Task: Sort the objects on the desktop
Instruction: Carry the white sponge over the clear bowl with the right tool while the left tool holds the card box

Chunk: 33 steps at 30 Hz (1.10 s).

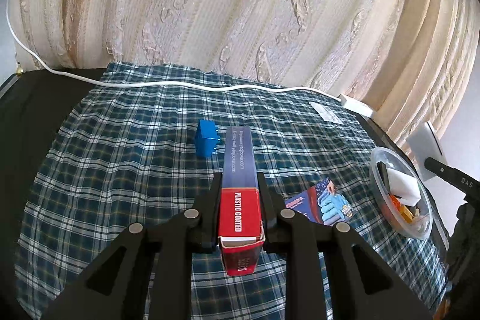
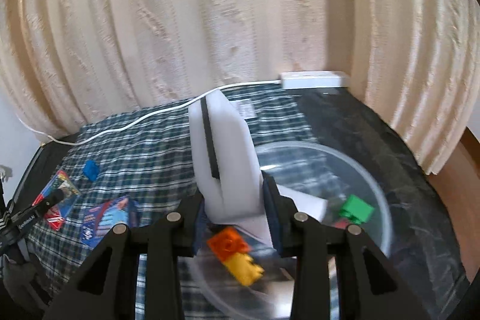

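Note:
My left gripper [image 1: 239, 185] is shut on a red and blue playing-card box [image 1: 240, 179] marked "PLASTIC COATED", held above the plaid cloth [image 1: 120, 170]. A blue brick [image 1: 206, 142] lies just left of the box's far end. My right gripper [image 2: 237, 185] is shut on a white sponge with a black layer [image 2: 225, 158], held above a clear plastic bowl [image 2: 381, 200]. The bowl holds an orange brick [image 2: 229, 243], a yellow brick [image 2: 247, 267], a green brick [image 2: 357, 209] and another white sponge [image 2: 303, 200]. The bowl also shows in the left wrist view [image 1: 420, 230].
A blue glove packet [image 1: 322, 204] lies on the cloth between the card box and the bowl. A white cable [image 1: 180, 84] runs along the back to a power strip [image 2: 315, 80]. A curtain [image 1: 240, 5] hangs behind. The dark table edge [image 2: 405, 170] lies right of the bowl.

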Each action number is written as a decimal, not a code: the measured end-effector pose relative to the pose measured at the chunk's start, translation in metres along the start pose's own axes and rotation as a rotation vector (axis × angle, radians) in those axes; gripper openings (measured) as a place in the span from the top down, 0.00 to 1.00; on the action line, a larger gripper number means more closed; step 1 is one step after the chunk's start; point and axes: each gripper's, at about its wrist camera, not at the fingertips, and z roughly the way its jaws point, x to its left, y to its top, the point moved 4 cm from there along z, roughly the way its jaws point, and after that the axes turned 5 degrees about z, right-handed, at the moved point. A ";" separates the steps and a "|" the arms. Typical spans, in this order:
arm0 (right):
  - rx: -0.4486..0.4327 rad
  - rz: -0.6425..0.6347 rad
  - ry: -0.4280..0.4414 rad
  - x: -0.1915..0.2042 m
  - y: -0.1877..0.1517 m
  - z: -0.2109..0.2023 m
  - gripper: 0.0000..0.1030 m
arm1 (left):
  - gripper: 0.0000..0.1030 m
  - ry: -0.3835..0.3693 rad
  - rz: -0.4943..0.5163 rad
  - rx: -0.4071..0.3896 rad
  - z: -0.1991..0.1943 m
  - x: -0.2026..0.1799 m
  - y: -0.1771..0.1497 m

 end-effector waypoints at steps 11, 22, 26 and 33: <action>-0.040 0.050 -0.045 -0.050 -0.001 -0.029 0.63 | 0.79 0.020 0.000 -0.015 -0.006 -0.002 0.003; -0.062 0.120 -0.047 -0.087 -0.003 -0.039 0.63 | 0.79 0.021 0.010 -0.009 -0.017 -0.018 -0.003; -0.058 0.157 -0.037 -0.101 -0.005 -0.039 0.63 | 0.79 0.009 0.021 -0.020 -0.021 -0.030 0.000; -0.057 0.179 -0.032 -0.116 -0.007 -0.040 0.63 | 0.79 -0.020 0.038 -0.025 -0.026 -0.052 0.004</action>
